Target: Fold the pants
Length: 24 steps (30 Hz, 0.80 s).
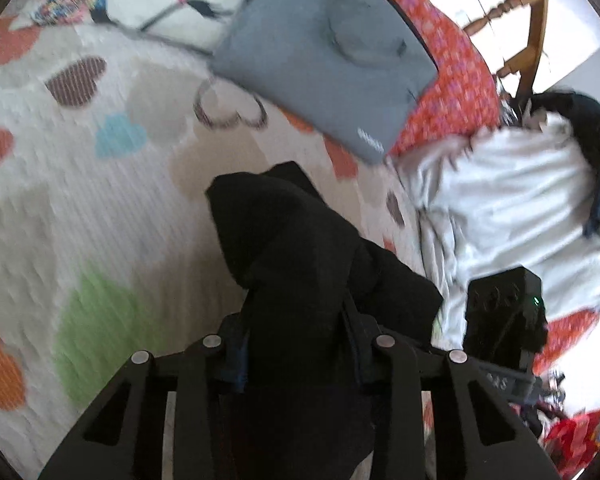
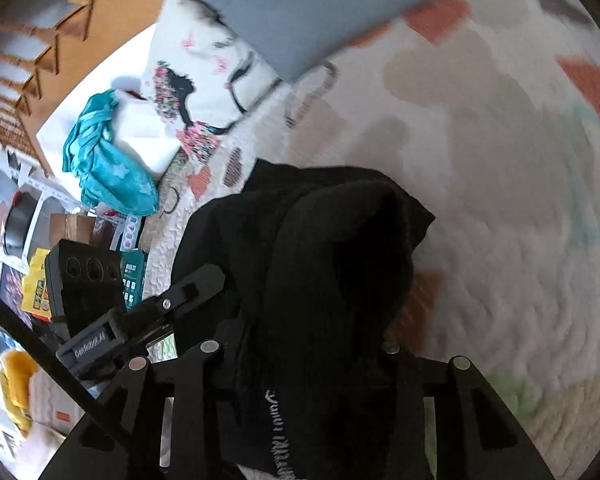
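The black pants [image 1: 296, 248] hang bunched over my left gripper [image 1: 300, 344], which is shut on the fabric; the cloth hides its fingertips. In the right wrist view the same black pants [image 2: 332, 256] drape over my right gripper [image 2: 300, 352], also shut on them, with white lettering on the fabric near the bottom. Both grippers hold the pants lifted above a white quilt with coloured hearts [image 1: 100, 184]. The right gripper shows in the left wrist view as a black block [image 1: 504, 312]; the left gripper [image 2: 148, 312] shows in the right wrist view. The frames are motion-blurred.
A grey cushion [image 1: 324, 56] and a white printed pillow [image 2: 204, 80] lie at the far side of the quilt. A white garment [image 1: 512, 208] and red patterned fabric [image 1: 452, 80] lie to the right by a wooden chair [image 1: 532, 32]. A teal cloth [image 2: 108, 164] lies left.
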### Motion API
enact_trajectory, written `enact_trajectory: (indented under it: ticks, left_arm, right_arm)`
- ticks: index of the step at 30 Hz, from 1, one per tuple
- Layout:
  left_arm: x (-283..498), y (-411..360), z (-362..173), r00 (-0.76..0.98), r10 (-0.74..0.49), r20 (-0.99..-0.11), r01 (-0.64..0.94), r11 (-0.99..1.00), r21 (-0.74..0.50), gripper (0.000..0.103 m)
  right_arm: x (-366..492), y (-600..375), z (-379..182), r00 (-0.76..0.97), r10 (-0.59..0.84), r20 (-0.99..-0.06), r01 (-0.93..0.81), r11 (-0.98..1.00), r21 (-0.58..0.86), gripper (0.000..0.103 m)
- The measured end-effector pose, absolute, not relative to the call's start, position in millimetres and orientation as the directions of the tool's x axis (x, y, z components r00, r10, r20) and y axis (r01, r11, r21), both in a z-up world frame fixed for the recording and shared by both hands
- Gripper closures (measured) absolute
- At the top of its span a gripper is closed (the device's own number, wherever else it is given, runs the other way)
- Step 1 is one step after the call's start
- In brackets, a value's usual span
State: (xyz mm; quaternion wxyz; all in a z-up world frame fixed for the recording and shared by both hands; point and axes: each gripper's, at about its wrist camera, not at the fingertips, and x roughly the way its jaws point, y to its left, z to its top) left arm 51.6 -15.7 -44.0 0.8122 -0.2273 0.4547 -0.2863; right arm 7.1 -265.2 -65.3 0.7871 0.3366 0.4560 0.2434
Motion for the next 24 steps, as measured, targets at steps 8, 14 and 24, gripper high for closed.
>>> enact_trajectory:
  ticks: [8,14,24]
  left_arm:
    - [112,-11,-78,0.439,-0.433,-0.788,0.150,0.899,-0.410,0.056]
    - [110,7,-46,0.485,-0.452,-0.749,0.136,0.885,-0.446,0.056]
    - [121,-3,-48,0.489,-0.571,-0.659,0.155,0.801,-0.579,0.056]
  right_arm:
    - [77,-239,-88,0.433,0.560,-0.706,-0.010,0.787,0.617,0.048]
    - [74,-240,-82,0.440,0.496,-0.748,-0.032,0.841,0.539,0.043]
    - [66,-276,-44,0.614,0.631,-0.475,-0.085,0.650,0.755,0.039]
